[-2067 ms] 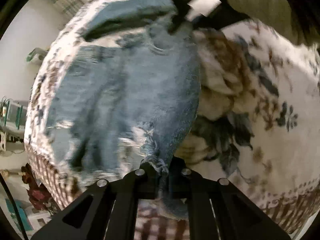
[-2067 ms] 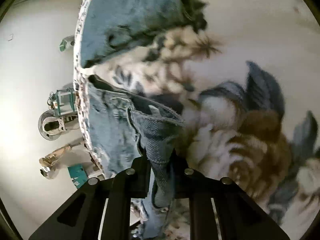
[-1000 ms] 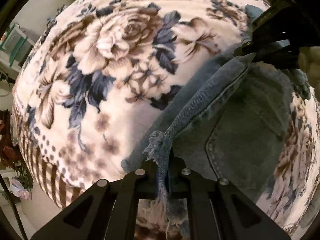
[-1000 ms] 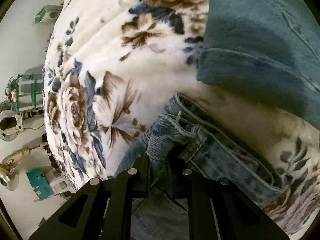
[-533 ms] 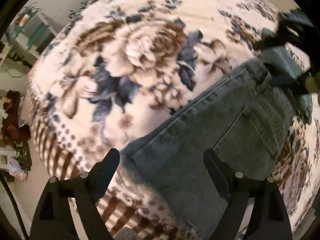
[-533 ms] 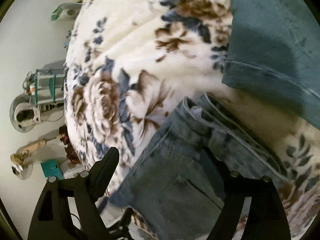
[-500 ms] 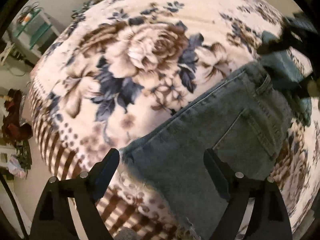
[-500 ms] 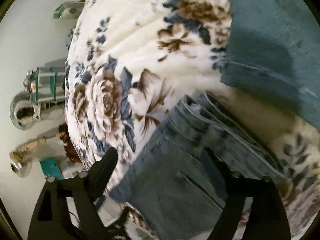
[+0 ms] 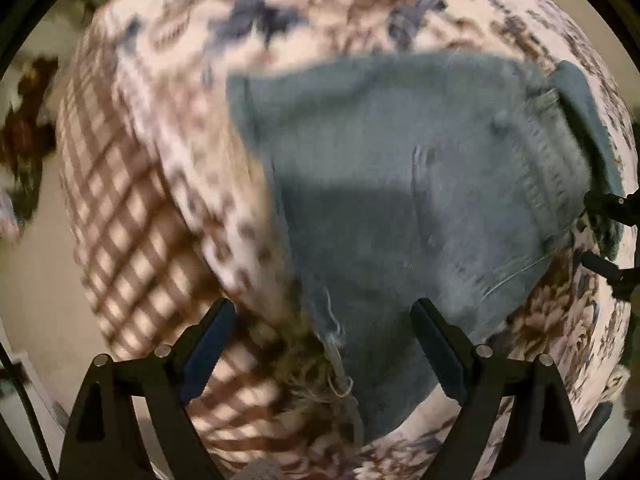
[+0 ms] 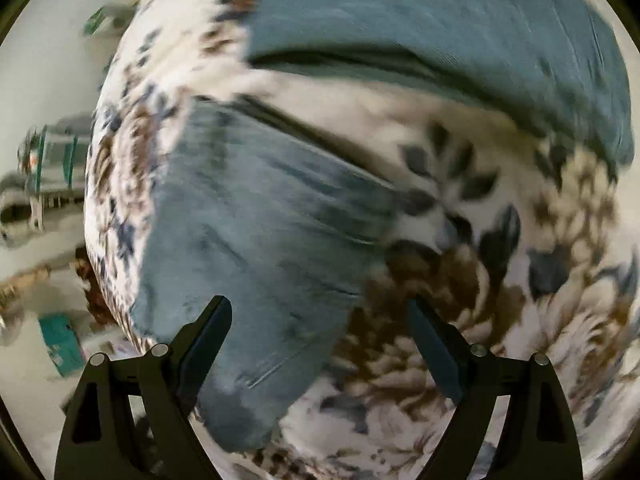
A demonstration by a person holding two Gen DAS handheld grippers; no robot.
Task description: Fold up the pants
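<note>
The blue denim pants (image 9: 400, 200) lie folded flat on the flowered blanket (image 9: 168, 128), with a frayed hem near the blanket's edge. My left gripper (image 9: 322, 344) is open and empty just above the pants' near edge. In the right wrist view the folded pants (image 10: 256, 248) lie at centre left. My right gripper (image 10: 320, 340) is open and empty over their near end. The right gripper also shows at the right edge of the left wrist view (image 9: 612, 236). Both views are blurred by motion.
A second folded teal-blue garment (image 10: 440, 20) lies on the blanket beyond the pants; it also shows in the left wrist view (image 9: 584, 120). The blanket's checked border (image 9: 120, 240) hangs over the bed edge. Shelves and clutter (image 10: 44, 184) stand on the floor to the left.
Both grippers were shut on the pants, carried them over and laid them down folded, then opened. Since half a second ago both have swung over the lying pants.
</note>
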